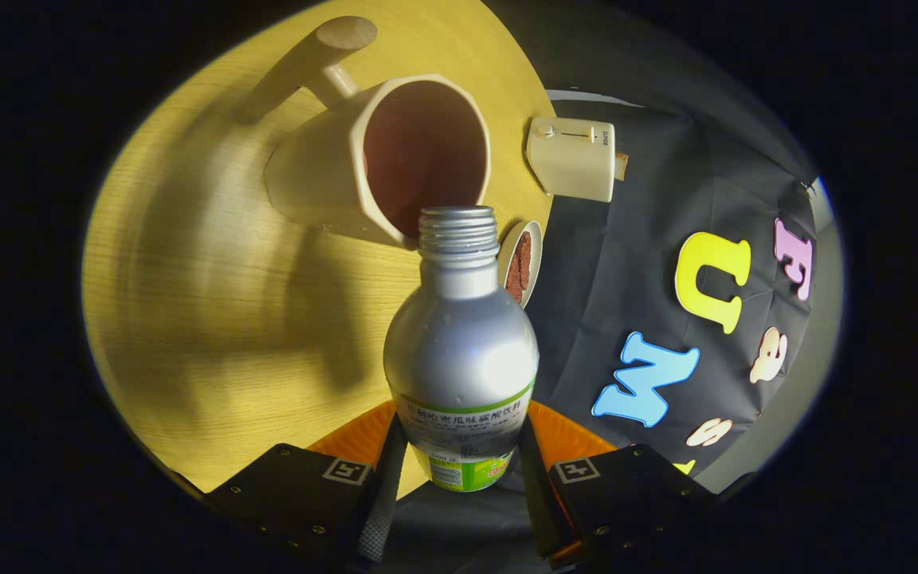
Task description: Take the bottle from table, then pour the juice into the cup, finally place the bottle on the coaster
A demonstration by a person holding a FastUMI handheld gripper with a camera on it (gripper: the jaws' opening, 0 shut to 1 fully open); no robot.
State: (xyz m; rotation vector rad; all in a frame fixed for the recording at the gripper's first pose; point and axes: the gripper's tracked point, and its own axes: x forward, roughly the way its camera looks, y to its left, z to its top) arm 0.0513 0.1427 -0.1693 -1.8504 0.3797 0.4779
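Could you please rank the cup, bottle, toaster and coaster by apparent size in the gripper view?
1. Cup.
2. Bottle, held in the claw; its nearness inflates it, so the top two are unsure.
3. Toaster.
4. Coaster.

the tool (459,478) is clamped on the bottle (460,351), one finger pressing each side of the labelled lower body. both black finger blocks sit level with each other, orange behind them, and the whole tool is tipped forward and rolled to one side.
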